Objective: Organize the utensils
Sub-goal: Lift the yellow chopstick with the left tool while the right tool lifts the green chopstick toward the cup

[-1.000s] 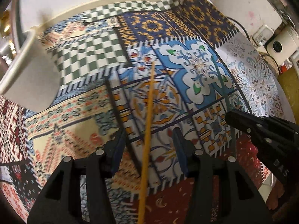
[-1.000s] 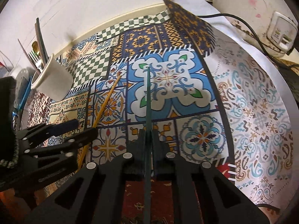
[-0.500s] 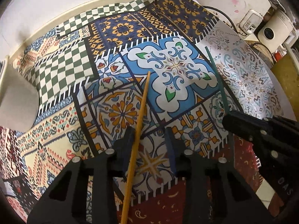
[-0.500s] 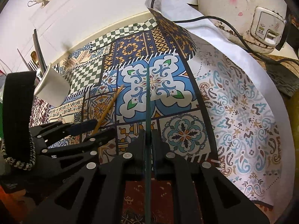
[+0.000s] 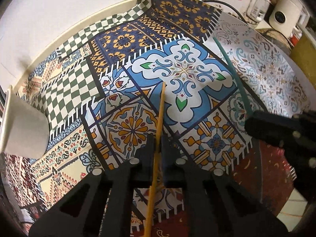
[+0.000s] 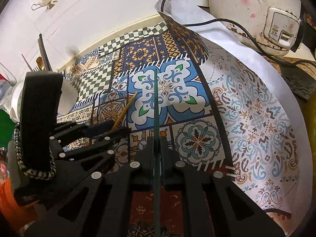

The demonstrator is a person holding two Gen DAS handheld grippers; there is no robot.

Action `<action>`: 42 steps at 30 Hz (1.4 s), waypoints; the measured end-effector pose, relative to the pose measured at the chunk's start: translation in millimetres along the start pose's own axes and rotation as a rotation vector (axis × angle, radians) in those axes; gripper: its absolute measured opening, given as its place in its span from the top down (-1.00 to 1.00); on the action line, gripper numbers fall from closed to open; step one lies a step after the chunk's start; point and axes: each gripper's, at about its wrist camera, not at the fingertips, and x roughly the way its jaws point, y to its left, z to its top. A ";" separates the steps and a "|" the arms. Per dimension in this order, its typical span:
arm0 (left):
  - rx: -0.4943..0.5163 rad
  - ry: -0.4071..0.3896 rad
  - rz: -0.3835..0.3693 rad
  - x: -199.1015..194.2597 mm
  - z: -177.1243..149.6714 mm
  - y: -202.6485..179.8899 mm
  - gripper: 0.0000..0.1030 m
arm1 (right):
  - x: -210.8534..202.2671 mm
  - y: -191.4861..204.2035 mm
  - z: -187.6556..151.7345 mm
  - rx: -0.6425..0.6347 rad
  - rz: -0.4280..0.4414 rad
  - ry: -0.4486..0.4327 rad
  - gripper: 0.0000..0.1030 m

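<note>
Your left gripper has just been closing, and now its jaws pinch the yellow chopstick. The stick pokes out past the jaws, over the patterned mat. Your right gripper is squeezed tight on the green chopstick, which points straight ahead over the blue flower tile. The 2 grippers sit side by side, close together. A white cup with forks and other utensils in it stands on the mat's left side.
</note>
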 end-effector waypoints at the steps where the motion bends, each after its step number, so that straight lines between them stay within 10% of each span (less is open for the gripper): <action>1: 0.006 0.000 0.000 -1.3 -1.6 -0.2 0.92 | -1.2 0.4 -0.2 0.002 0.000 -0.002 0.88; 24: -0.174 -0.220 -0.147 -115.1 -31.4 42.1 0.93 | -39.9 34.9 2.2 -0.042 -0.015 -0.119 0.89; 42: -0.252 -0.375 -0.089 -188.6 -91.2 67.8 0.94 | -72.4 90.0 -13.0 -0.114 -0.005 -0.207 0.90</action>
